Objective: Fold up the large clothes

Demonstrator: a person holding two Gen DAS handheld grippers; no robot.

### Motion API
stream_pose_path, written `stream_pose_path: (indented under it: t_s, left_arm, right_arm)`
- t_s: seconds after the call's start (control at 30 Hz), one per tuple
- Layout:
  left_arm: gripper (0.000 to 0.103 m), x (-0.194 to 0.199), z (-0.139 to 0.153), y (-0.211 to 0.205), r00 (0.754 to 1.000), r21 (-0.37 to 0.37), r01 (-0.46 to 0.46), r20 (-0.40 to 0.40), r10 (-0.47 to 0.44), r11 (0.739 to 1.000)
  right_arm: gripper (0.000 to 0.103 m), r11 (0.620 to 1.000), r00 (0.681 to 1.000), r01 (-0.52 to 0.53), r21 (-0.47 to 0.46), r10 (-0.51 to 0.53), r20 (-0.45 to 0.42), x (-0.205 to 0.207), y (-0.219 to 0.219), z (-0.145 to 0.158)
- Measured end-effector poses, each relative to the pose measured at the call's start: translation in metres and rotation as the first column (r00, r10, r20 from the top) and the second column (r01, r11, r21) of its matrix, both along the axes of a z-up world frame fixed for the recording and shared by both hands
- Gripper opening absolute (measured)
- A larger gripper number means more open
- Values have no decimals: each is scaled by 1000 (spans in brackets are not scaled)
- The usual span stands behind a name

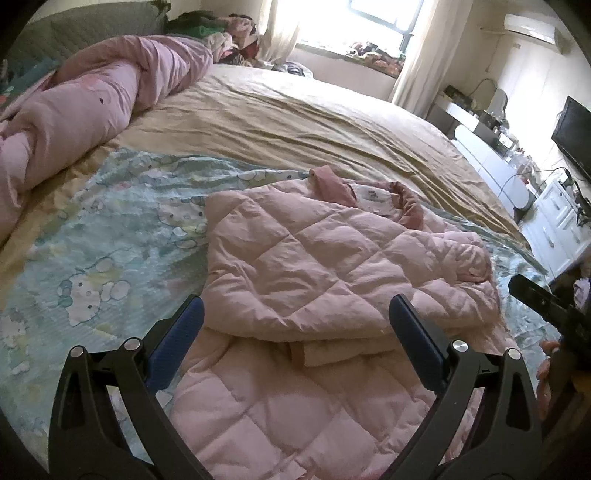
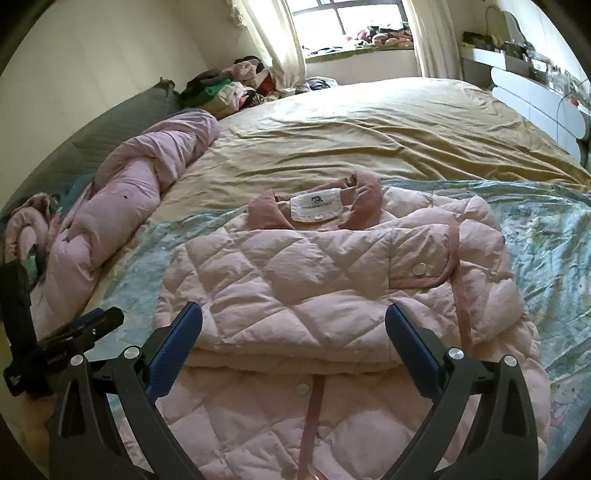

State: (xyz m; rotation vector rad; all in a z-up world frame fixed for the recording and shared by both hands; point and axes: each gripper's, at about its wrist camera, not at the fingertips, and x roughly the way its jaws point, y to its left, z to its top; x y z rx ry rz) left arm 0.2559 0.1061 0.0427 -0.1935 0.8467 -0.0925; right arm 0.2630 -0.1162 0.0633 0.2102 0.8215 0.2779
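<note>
— While both tools are hovering over the bed, how are the jaws standing?

— Spread wide, both pairs. The left gripper [image 1: 295, 317] is hanging with its blue pads [image 1: 183, 332] well apart and nothing between them — just the pink quilted jacket [image 1: 332, 266] lying underneath. The right gripper [image 2: 293, 325] is doing the same, fingers [image 2: 410, 347] parted over the same garment, not touching it as far as I can tell.

— And the jacket itself?

— It's lying on the pale blue cartoon-print blanket [image 2: 546, 236], partly folded: a padded layer is sitting doubled over the lower front, the folded edge running across right between the fingertips. The darker pink collar [image 2: 369, 199] and its white label [image 2: 316, 206] are pointing away toward the window [image 2: 354, 22], and a snap button [image 2: 419, 268] is showing on the flap at the right.

— What else is lying around?

— A tan sheet [image 2: 369, 129] is covering the far half of the bed, a pink duvet [image 1: 92, 107] is bunched along the left side, and a heap of clothes [image 2: 236, 88] is sitting in the corner beside the curtain [image 2: 273, 40].
</note>
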Motion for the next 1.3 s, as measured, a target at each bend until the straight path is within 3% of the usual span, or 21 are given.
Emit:
stream_pose_path:
  t_s: [0.17, 0.53, 0.93, 1.3]
  left_arm:
    - [94, -15, 12, -1, 999, 53, -14, 40, 12, 998]
    - [94, -58, 46, -1, 989, 68, -21, 146, 11, 997]
    - [94, -103, 61, -6, 977, 66, -18, 213, 4, 998]
    - [94, -143, 51, -9, 983, 108, -21, 184, 1, 994]
  right_arm:
    - [99, 1000, 998, -13, -15, 13, 53, -16, 2, 13]
    - [99, 999, 992, -24, -21, 26, 126, -53, -6, 39]
    - [99, 999, 982, -39, -23, 42, 186, -87, -10, 64]
    - [99, 998, 976, -53, -29, 58, 210, -125, -19, 70]
